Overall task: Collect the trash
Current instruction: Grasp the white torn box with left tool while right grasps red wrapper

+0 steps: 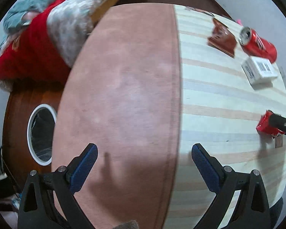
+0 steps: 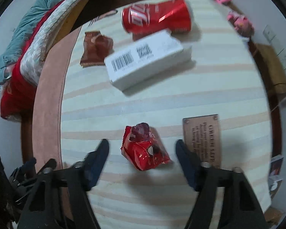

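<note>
Right gripper (image 2: 142, 152) jaws spread wide, nothing held. Crumpled red wrapper (image 2: 144, 148) sits on the striped rug (image 2: 162, 99) right between the two fingers, roughly centred in the gap, not visibly touched by either pad. Looks like a pre-grasp line-up: closing the jaws should pinch it. The wrapper is puffy and light, so it may crush or skid. Copper-coloured plaque (image 2: 202, 139) lies just outside the right finger, close enough to get nudged.

Ahead of the right jaws: white box (image 2: 146, 59) with barcode up, lying flat. Ahead-left of it, brown snack wrapper (image 2: 95, 47), flat, just beside the box. Farthest, red can (image 2: 156, 16) on its side, touching or nearly touching the box's far edge; can't tell which. Pink toy (image 2: 240, 23) far right at the rug edge.

Left gripper (image 1: 144, 164) jaws also wide open and empty, hovering over the pink rug border (image 1: 124, 85), nothing between them. Likely parked out of the way while the right works. White-rimmed bin (image 1: 41, 134) with a dark liner stands left of the left jaws on the wood floor, well apart from the trash: the probable drop spot. Bedding (image 1: 47, 28) lies beyond it.
</note>
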The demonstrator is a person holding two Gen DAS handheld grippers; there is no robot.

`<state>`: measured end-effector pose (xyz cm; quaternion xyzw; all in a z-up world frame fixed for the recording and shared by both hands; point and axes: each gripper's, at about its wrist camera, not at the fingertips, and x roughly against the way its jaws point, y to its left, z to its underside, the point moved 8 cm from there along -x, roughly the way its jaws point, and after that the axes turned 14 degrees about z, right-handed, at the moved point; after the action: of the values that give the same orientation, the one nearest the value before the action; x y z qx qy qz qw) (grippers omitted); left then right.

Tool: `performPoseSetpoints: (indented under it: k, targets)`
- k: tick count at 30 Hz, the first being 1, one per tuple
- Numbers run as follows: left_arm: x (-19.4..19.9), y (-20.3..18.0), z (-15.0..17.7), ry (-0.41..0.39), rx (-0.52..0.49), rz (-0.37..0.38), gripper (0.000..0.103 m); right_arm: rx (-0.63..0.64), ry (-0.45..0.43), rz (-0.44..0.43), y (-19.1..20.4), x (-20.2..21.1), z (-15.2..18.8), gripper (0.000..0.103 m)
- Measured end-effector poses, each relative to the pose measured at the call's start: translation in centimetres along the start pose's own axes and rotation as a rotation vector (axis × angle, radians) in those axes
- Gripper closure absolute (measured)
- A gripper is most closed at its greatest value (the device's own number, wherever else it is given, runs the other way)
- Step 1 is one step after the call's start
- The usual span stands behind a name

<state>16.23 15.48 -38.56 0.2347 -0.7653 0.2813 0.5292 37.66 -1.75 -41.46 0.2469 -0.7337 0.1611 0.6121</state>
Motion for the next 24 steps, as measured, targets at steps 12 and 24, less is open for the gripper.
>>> performPoseSetpoints:
  k: [12,24]
  targets:
    - [0.6,-12.4,-9.1,-0.087,-0.428,0.025,0.002,-0.201,-0.139,0.018,-7.6,3.8,-4.7,0.079]
    - [-7.2,-25.1,-10.8,0.185,-0.834,0.153,0.017,-0.323,-0.055,0.056,-14.1,0.4,-7.4,0.079]
